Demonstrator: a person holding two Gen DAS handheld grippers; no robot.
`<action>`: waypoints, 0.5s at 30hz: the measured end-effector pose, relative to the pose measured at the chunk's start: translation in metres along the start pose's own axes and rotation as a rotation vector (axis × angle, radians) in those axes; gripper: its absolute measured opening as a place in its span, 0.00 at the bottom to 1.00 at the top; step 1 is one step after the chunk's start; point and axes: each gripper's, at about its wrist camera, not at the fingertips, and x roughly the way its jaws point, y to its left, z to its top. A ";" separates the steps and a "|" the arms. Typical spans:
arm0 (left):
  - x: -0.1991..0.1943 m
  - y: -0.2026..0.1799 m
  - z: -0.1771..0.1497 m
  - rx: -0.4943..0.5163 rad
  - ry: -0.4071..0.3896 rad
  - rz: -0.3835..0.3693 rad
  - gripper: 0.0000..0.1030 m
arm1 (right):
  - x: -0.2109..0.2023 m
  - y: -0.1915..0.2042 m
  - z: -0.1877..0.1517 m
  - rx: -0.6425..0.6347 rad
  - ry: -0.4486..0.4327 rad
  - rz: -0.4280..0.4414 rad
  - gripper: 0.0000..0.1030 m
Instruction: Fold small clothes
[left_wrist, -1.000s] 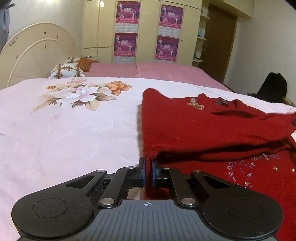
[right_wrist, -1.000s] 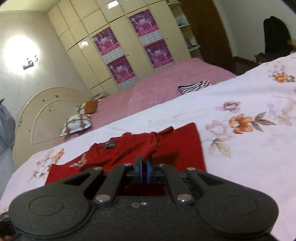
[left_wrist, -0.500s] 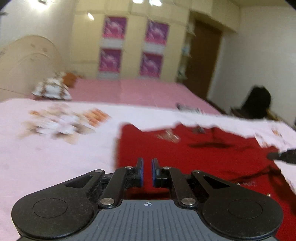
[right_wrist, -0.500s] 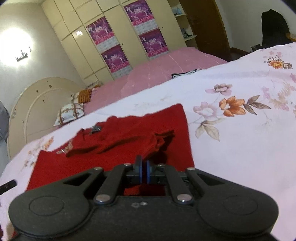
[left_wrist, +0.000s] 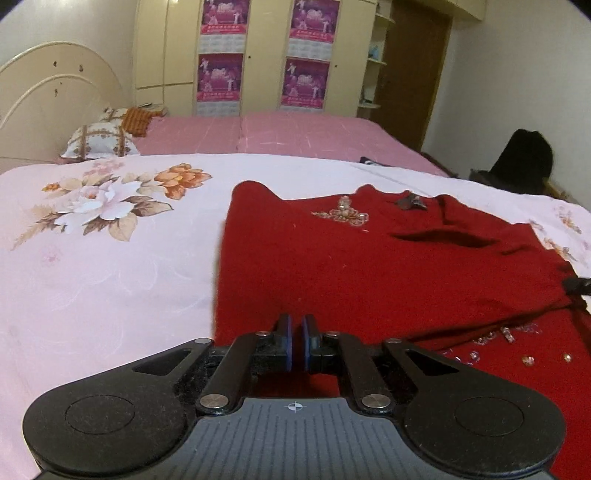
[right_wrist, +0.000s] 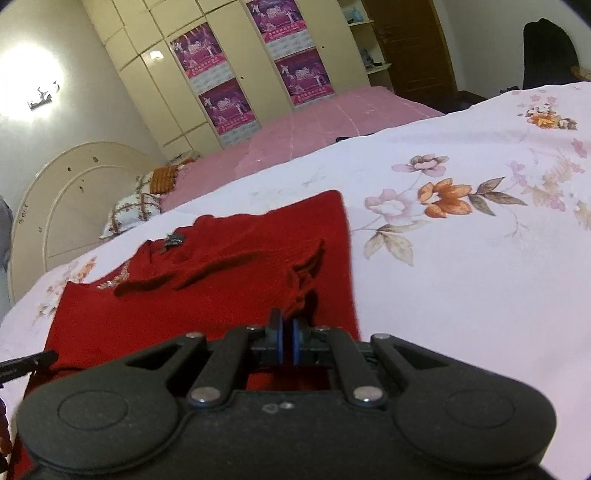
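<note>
Red knit sweater (left_wrist: 351, 266) lying flat on the floral bedspread (left_wrist: 110, 258), neckline at the far end, near edge right under both tools. It looks like the fold-over step is in progress: a top layer is drawn across the body, and a lower layer with loose clear beads (left_wrist: 517, 343) peeks out near right.

To do this bit well I'd keep both pinched corners level with each other and lay the edge down square rather than dropping it. I'd also smooth the bunched ridge on the right side before letting go, since knit this thick will hold a lump. The bead motif (left_wrist: 343, 214) near the collar could snag, so don't drag across it.

The left gripper (left_wrist: 296, 339) has its jaws pressed nearly together, apparently nipping the near left edge of the knit. The right gripper (right_wrist: 286, 341) pinches the rumpled fold on the right side; its jaws have just eased a hair apart, with red fabric showing in the slit.

Further out: a patterned pillow (left_wrist: 99, 142) by the cream headboard (left_wrist: 55, 85) far left, and a wardrobe with purple posters (left_wrist: 258, 55) beyond
</note>
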 end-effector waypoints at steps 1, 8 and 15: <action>-0.005 -0.005 0.004 0.017 -0.023 0.011 0.07 | -0.003 -0.003 0.002 0.016 -0.006 -0.022 0.14; 0.032 -0.067 0.040 0.074 -0.078 -0.113 0.07 | 0.018 0.069 0.021 -0.182 -0.034 0.078 0.22; 0.047 -0.028 0.033 0.035 -0.062 -0.015 0.07 | 0.063 0.097 -0.003 -0.377 -0.032 -0.016 0.11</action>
